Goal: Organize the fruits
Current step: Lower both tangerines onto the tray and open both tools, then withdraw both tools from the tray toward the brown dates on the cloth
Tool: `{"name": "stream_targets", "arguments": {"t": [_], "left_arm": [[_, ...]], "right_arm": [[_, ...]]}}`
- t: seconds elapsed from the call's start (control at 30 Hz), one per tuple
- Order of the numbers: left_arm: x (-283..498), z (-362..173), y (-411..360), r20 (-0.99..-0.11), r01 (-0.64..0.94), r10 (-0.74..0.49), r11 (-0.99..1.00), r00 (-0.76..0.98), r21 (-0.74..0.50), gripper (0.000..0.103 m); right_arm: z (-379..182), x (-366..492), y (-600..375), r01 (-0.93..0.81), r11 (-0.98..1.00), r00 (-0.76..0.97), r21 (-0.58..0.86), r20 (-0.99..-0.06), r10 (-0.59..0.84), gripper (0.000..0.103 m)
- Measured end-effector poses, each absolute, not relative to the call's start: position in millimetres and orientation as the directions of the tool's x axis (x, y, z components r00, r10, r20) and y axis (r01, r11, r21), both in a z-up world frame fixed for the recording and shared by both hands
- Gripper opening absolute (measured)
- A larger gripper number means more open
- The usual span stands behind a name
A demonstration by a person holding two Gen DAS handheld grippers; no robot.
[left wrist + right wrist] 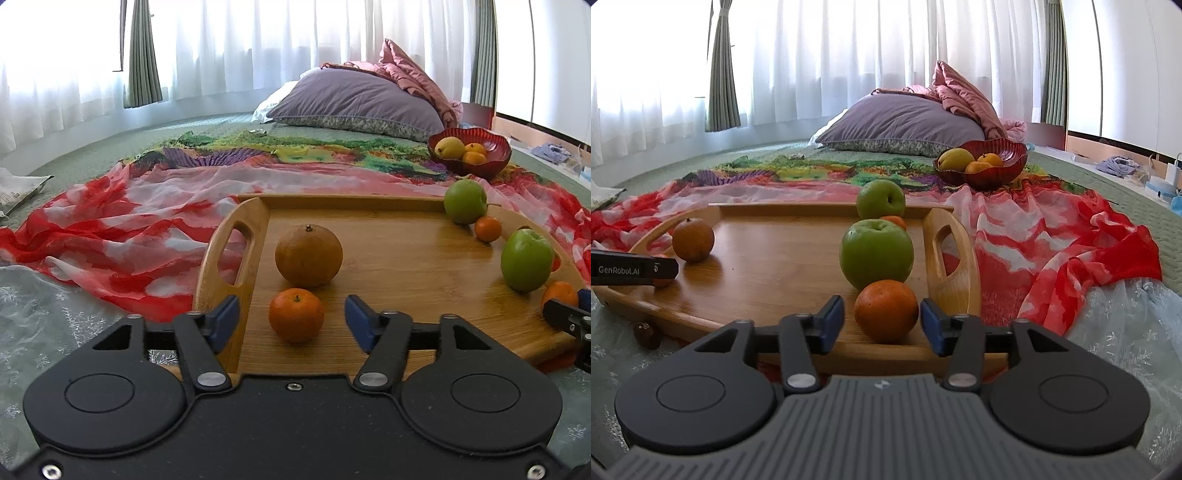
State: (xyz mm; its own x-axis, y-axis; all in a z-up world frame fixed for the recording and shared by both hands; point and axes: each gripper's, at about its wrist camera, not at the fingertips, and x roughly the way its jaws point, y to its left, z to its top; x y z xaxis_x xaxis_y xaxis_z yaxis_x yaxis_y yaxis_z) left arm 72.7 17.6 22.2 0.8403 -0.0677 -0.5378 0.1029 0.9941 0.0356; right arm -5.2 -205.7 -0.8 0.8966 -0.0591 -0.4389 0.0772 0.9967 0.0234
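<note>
**A:** What's nearest to you?

**B:** Your left gripper (291, 319) stands about half open around a small orange mandarin (296, 315) on the wooden tray (406, 254); your blue pads sit clear of it on both sides, so you hold nothing. Your right gripper (882, 320) is the same: parted around another mandarin (886, 311) at the tray's near right edge, with gaps either side.

**A:** And just beyond those?

**B:** Behind your left mandarin sits a larger, duller orange (308, 256). Behind your right one, touching it, is a green apple (876, 252), then a small mandarin (896, 221) and a second green apple (881, 199) at the tray's far rim.

**A:** Farther out?

**B:** The tray lies on a red-and-white cloth (1052, 243). Beyond it you have a red bowl (1004, 168) holding yellow and orange fruit, then a purple pillow (901, 125) before white curtains (868, 55).
</note>
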Motion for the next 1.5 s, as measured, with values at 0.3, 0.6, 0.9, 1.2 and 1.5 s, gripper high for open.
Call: {"name": "stream_targets", "arguments": {"t": [0.3,0.6,0.9,1.2,1.5], "left_arm": [[45.8,34.2,18.5,-0.514,0.139,-0.113,0.990,0.851,0.011,0.090],[14.6,33.4,16.3,-0.505,0.198,-0.158,0.980,0.849,0.025,0.098],[7.0,25.1,16.0,-0.537,0.211,-0.172,0.977,0.826,0.011,0.098],[9.8,20.3,20.0,-0.591,0.243,-0.215,0.969,0.778,-0.033,0.069],[9.4,14.8,16.6,-0.607,0.282,-0.248,0.958,0.755,-0.041,0.041]], "right_arm": [[8.2,-22.4,-200.1,0.060,0.997,0.924,0.058,-0.382,-0.033,0.092],[-5.1,-43.5,-172.2,-0.021,1.000,0.928,0.008,-0.372,0.023,0.095],[-11.8,-48.0,-143.8,-0.116,0.993,0.910,-0.035,-0.405,0.092,0.087],[-14.5,-42.2,-141.9,-0.125,0.992,0.890,0.010,-0.442,0.117,0.076],[-11.8,-38.1,-138.0,-0.150,0.988,0.879,0.040,-0.451,0.152,0.057]]}}
